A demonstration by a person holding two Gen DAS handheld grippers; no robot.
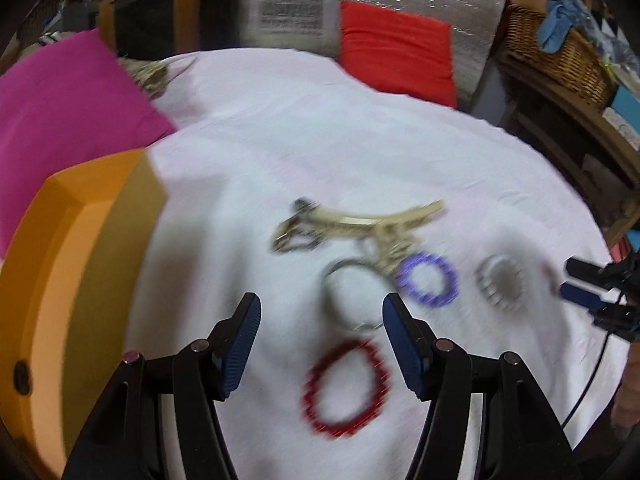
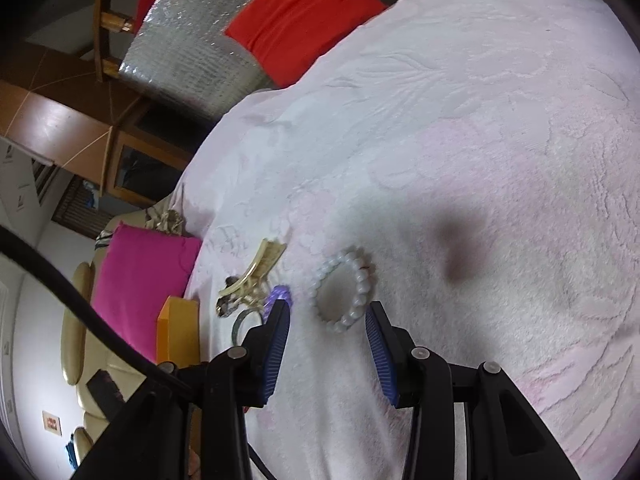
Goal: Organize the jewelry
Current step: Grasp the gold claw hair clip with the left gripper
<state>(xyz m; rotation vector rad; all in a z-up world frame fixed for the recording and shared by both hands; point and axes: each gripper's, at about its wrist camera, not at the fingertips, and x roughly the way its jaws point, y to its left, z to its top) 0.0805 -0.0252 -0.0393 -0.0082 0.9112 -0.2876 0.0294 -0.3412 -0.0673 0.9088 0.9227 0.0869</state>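
Jewelry lies on a white cloth (image 1: 280, 140). A red bead bracelet (image 1: 346, 388) lies just below my open, empty left gripper (image 1: 320, 322). A clear bangle (image 1: 352, 294) sits between its fingertips. A gold hair claw (image 1: 356, 226), a purple bracelet (image 1: 428, 284) and a white bead bracelet (image 1: 500, 282) lie beyond. In the right wrist view my right gripper (image 2: 328, 320) is open and empty, the white bead bracelet (image 2: 344, 292) just ahead of its tips. The purple bracelet (image 2: 280, 294), the hair claw (image 2: 252, 276) and the bangle (image 2: 242, 322) lie to its left. The right gripper (image 1: 576, 286) shows at the left view's right edge.
An orange box (image 1: 80, 260) stands at the left edge of the cloth, also seen in the right wrist view (image 2: 178, 330). A pink cushion (image 1: 68, 120) and a red cushion (image 1: 396, 52) lie at the back. A wicker basket (image 1: 560, 52) sits on shelves at right.
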